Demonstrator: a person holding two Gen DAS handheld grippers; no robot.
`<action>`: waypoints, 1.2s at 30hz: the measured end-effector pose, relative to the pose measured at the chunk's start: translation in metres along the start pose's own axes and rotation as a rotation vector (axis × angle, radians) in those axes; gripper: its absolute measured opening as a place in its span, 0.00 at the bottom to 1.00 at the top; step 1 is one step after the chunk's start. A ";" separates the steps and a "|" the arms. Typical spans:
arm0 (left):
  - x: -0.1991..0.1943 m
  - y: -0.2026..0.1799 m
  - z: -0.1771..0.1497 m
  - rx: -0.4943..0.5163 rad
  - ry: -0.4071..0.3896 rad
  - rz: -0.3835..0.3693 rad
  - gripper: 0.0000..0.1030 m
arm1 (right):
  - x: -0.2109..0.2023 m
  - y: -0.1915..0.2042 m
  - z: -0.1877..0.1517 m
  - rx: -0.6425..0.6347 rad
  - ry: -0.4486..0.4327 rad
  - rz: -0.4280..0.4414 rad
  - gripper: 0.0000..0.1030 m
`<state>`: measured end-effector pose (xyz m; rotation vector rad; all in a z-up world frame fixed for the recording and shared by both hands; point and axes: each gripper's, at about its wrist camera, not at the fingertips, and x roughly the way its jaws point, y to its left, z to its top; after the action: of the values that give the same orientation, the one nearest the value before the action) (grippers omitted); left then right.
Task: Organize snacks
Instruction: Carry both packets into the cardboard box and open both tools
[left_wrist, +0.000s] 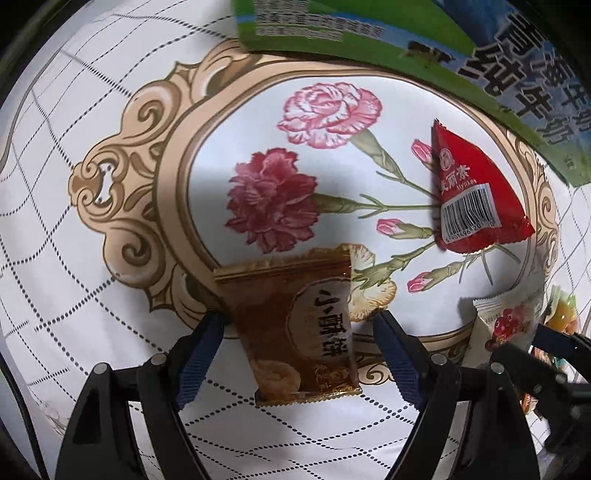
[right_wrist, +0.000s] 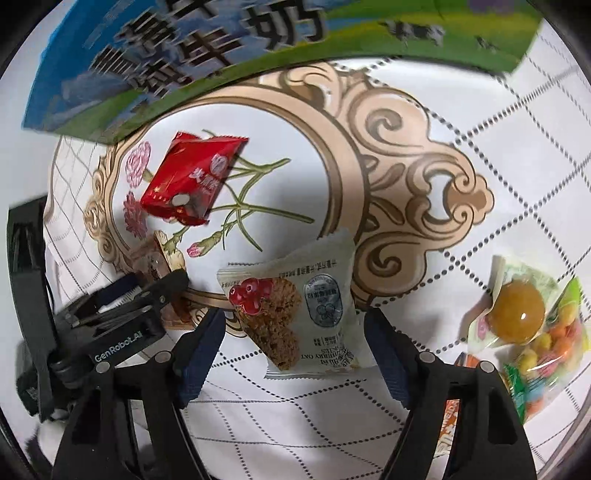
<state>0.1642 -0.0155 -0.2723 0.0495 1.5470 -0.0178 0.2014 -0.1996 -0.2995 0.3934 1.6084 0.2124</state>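
A brown biscuit packet (left_wrist: 299, 328) lies on the flowered tablecloth between the open fingers of my left gripper (left_wrist: 301, 325); neither pad touches it. A white cranberry oat cookie packet (right_wrist: 295, 314) lies between the open fingers of my right gripper (right_wrist: 295, 321), also untouched; it shows at the right in the left wrist view (left_wrist: 506, 325). A red snack packet (left_wrist: 476, 192) lies farther out, also seen in the right wrist view (right_wrist: 192, 181). My left gripper shows at the left of the right wrist view (right_wrist: 147, 291).
A green and blue milk carton box (left_wrist: 369, 29) stands at the far edge of the cloth, also in the right wrist view (right_wrist: 221, 48). A clear bag of jelly and coloured candies (right_wrist: 528, 325) lies to the right of my right gripper.
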 end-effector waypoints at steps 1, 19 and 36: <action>0.000 0.001 0.001 0.005 -0.001 0.001 0.80 | 0.002 0.003 -0.001 -0.012 0.002 -0.013 0.78; -0.058 -0.008 -0.016 0.034 -0.088 -0.082 0.51 | -0.023 0.008 -0.029 -0.023 -0.101 -0.022 0.55; -0.220 -0.009 0.100 0.100 -0.356 -0.182 0.51 | -0.205 0.067 0.041 -0.064 -0.431 0.153 0.55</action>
<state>0.2585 -0.0334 -0.0498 -0.0147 1.1897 -0.2365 0.2584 -0.2193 -0.0883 0.4782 1.1464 0.2741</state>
